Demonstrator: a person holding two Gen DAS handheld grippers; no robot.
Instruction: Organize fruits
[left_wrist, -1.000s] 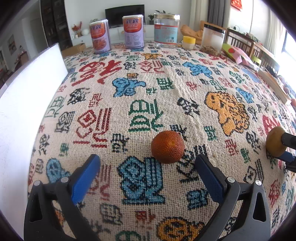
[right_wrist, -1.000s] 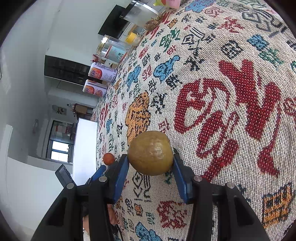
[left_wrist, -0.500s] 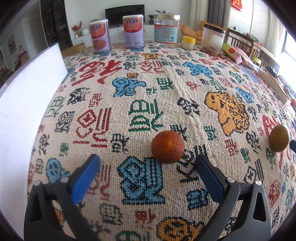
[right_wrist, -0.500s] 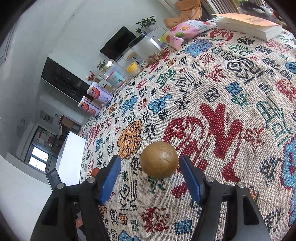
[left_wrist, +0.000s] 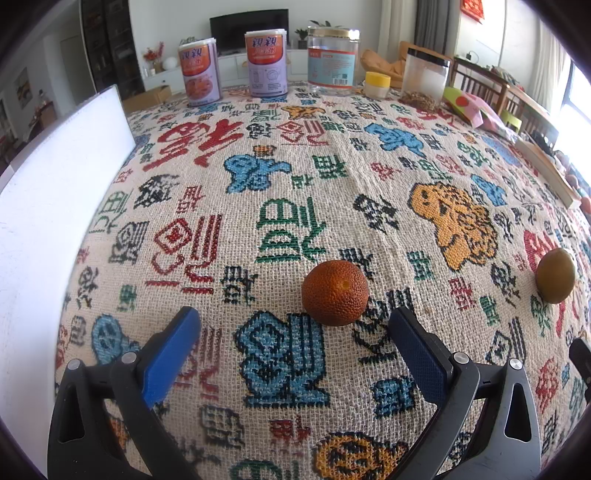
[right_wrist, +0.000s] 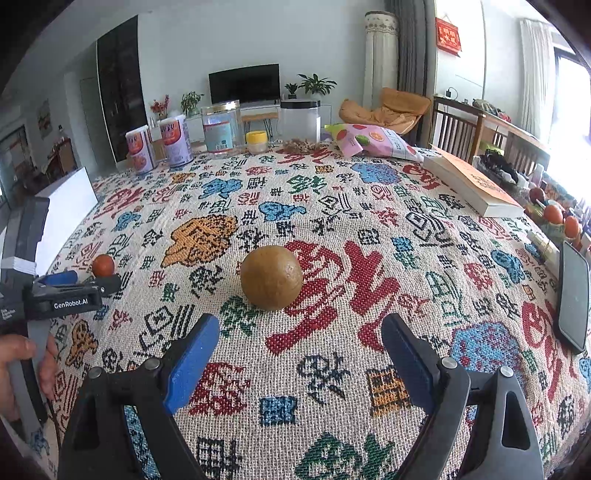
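Note:
A round orange fruit rests on the patterned tablecloth, just ahead of my left gripper, which is open and lies slightly left of the fruit. A yellow-brown fruit sits on the cloth a little beyond my right gripper. Its jaws are opening, with nothing between the blue pads. In the left wrist view the yellow-brown fruit shows at the far right. In the right wrist view the orange fruit and the left gripper show at the left, held by a hand.
A white board stands along the table's left side. Two cans, a clear jar and a yellow-lidded pot stand at the far edge. On the right lie a snack bag, a book and a phone.
My right gripper let go of the yellow-brown fruit, spread its jaws, rolled upright and drew back. The fruit now rests on the cloth. The left gripper and orange fruit have not moved.

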